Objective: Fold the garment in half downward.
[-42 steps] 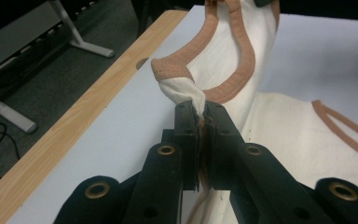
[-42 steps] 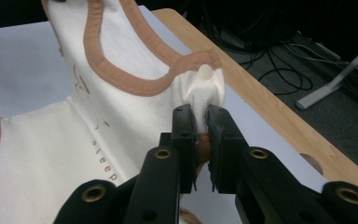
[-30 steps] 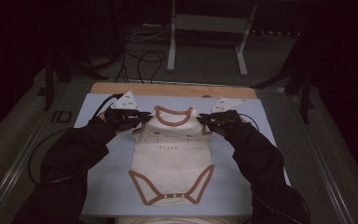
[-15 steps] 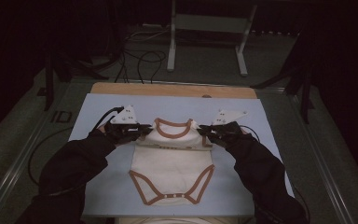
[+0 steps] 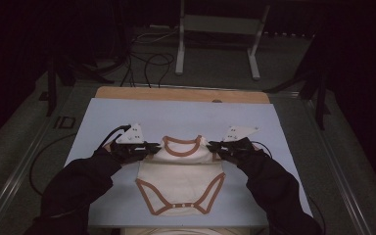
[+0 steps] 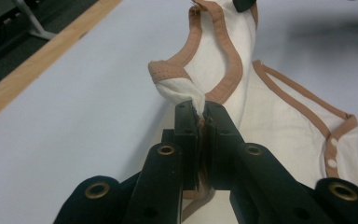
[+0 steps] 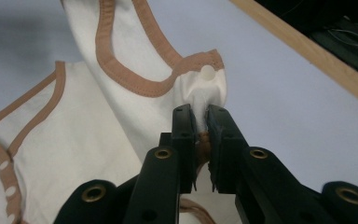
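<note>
A white baby bodysuit [image 5: 181, 174] with brown trim lies on the pale blue mat [image 5: 127, 112], neck hole toward the far side, snap crotch toward the person. My left gripper [image 5: 152, 146] is shut on the bodysuit's left shoulder; in the left gripper view the bunched white cloth [image 6: 182, 91] sticks out between the closed jaws. My right gripper [image 5: 212, 146] is shut on the right shoulder, where a fold of cloth [image 7: 204, 91] is pinched just below the brown trim. The upper part of the garment is lifted and folded over its lower body.
The mat rests on a wooden board [image 5: 181, 94] whose far edge shows. Cables [image 5: 147, 63] and a white metal stand [image 5: 218, 36] lie beyond the table on a dark floor. A metal rail [image 5: 14, 176] runs along the left side.
Both grippers have drawn toward the person with the bodysuit's shoulders, so the top of the garment now sits nearer and folds over the lower part.
</note>
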### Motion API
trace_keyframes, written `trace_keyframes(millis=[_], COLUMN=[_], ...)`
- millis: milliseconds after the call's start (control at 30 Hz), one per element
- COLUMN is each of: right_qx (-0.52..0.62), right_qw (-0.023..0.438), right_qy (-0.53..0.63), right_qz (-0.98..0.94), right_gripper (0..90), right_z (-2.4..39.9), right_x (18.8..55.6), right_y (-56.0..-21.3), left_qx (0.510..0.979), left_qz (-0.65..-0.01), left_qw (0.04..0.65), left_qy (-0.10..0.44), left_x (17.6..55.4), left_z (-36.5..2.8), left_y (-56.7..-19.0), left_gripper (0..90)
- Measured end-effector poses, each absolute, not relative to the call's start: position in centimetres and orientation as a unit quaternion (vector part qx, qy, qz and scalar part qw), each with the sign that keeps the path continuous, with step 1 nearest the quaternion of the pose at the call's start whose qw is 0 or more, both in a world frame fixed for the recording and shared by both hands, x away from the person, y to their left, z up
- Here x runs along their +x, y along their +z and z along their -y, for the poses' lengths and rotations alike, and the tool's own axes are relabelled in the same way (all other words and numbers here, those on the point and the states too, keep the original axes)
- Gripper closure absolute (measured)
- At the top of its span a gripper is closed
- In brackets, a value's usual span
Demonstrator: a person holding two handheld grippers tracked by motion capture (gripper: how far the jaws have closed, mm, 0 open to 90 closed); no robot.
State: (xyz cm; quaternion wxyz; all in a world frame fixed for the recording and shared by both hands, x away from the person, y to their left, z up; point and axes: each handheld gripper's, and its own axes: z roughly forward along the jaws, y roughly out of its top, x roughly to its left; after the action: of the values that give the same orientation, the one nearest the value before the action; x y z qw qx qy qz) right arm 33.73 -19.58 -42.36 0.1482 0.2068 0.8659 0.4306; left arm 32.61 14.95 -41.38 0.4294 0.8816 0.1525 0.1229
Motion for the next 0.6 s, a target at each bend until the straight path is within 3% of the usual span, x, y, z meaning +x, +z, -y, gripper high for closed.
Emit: trace_keyframes(millis=[600], right_qx=[0.2], right_qw=[0.119], right_qy=[0.432], right_qz=[-0.872], right_gripper=[82.3], right_z=[19.7], right_x=[31.6], right_y=[-45.2], left_qx=[0.887], left_qz=[-0.142], left_qw=[0.431], left_qy=[0.091], left_x=[30.0], left_z=[-14.7], left_y=[-44.2], left_gripper=[85.1])
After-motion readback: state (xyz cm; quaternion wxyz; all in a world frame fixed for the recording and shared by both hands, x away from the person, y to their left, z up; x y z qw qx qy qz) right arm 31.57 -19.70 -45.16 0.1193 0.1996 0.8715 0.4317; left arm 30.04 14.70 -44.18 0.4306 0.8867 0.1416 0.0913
